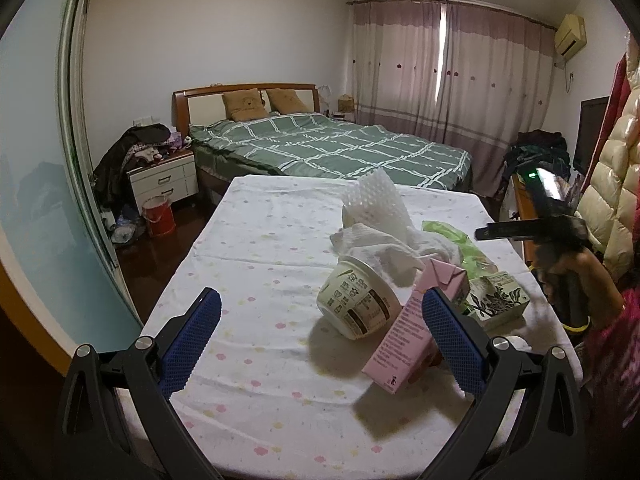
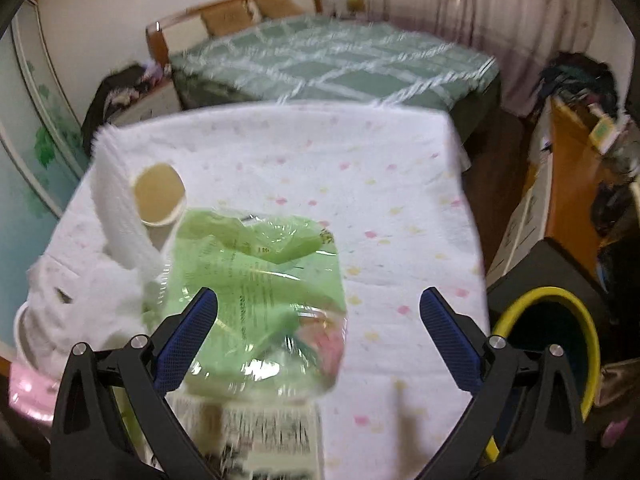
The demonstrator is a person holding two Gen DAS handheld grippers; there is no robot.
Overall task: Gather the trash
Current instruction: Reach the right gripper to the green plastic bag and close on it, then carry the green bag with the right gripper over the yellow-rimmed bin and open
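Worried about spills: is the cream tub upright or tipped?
Tipped: the cream tub lies on its side on the table, label facing up.

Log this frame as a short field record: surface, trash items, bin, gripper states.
surface: table under a white cloth with pastel dots
trash: cream round paper tub on its side; pink carton; crumpled white tissue; white foam net sleeve; green clear plastic bag; small botanical-print box
bin: dark bin with yellow rim, on the floor beside the table
left gripper: open, holding nothing
right gripper: open, over the green bag
blur: right wrist view is motion-blurred
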